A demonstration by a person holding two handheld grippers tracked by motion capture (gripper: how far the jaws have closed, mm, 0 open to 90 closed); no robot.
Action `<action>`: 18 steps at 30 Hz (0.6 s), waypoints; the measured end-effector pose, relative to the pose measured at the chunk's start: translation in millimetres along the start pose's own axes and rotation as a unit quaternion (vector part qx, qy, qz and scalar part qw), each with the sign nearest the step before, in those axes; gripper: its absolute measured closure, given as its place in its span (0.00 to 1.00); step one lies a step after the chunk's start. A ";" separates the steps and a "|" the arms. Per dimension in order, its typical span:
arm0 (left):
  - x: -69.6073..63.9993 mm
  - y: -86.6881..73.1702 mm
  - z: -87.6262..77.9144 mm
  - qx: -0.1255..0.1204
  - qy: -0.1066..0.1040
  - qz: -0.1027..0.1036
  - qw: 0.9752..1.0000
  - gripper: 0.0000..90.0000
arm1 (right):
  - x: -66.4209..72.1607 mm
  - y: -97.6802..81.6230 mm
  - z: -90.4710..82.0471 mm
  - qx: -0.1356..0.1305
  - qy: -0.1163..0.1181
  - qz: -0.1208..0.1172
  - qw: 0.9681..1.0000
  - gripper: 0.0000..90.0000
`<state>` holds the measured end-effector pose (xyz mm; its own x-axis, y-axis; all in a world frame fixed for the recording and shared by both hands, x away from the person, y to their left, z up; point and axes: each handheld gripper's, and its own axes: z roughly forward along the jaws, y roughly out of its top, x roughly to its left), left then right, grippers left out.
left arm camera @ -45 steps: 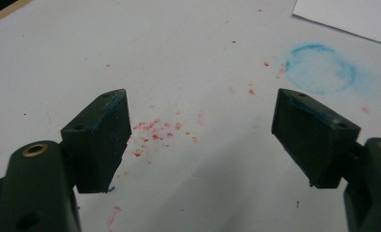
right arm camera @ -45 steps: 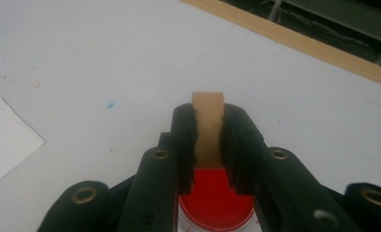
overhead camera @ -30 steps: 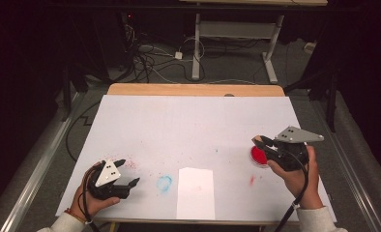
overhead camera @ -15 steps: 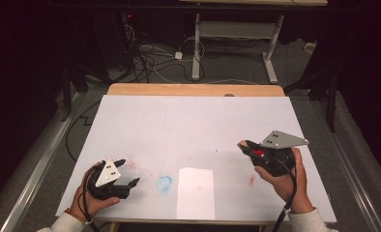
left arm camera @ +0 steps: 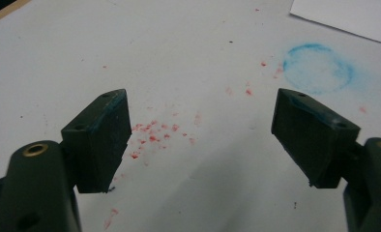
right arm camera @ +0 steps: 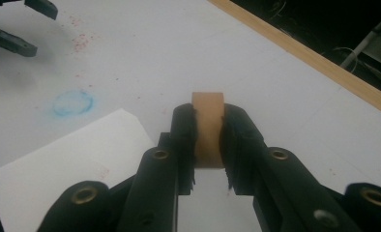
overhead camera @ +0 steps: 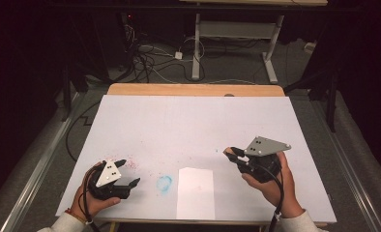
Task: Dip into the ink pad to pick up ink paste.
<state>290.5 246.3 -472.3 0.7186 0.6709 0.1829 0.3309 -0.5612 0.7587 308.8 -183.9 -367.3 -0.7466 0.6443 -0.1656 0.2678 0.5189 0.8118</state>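
You are mid-carry: right gripper (right arm camera: 208, 145) clamps a tan block (right arm camera: 207, 126) just right of the paper sheet (overhead camera: 196, 192), left gripper (overhead camera: 129, 172) open and empty; next, probably lower the block onto that sheet.

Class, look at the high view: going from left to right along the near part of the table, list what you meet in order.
Left gripper with open black jaws → round blue chalky smudge → white rectangular paper sheet → right gripper, jaws shut on a flat tan wooden block.
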 end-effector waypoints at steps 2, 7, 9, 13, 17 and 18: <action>0.0 0.0 0.4 0.000 -0.001 0.000 1.000 0.23 | 3.4 0.8 2.5 0.002 0.005 -0.002 1.000 0.85; 0.0 -0.1 0.4 0.000 -0.001 0.001 1.000 0.24 | 12.7 1.5 10.7 0.011 0.016 -0.011 1.000 0.85; 0.0 0.0 0.2 0.000 -0.001 0.001 1.000 0.24 | 16.3 1.7 14.2 0.015 0.021 -0.015 1.000 0.85; -0.2 0.1 0.4 0.001 0.000 0.002 1.000 0.24 | 24.0 1.9 20.0 0.021 0.030 -0.024 0.999 0.85; -0.1 0.2 -0.4 0.001 0.001 0.003 1.000 0.24 | 32.9 1.8 26.9 0.030 0.043 -0.035 0.998 0.85; 0.0 0.2 -0.5 0.001 0.001 0.003 1.000 0.24 | 34.9 1.6 28.7 0.032 0.045 -0.037 0.998 0.85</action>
<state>290.2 246.5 -471.9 0.7188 0.6691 0.1886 0.3284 -0.5660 0.7562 300.7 -144.4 -387.9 -0.8165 0.5516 -0.1707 0.2459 0.5997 0.7615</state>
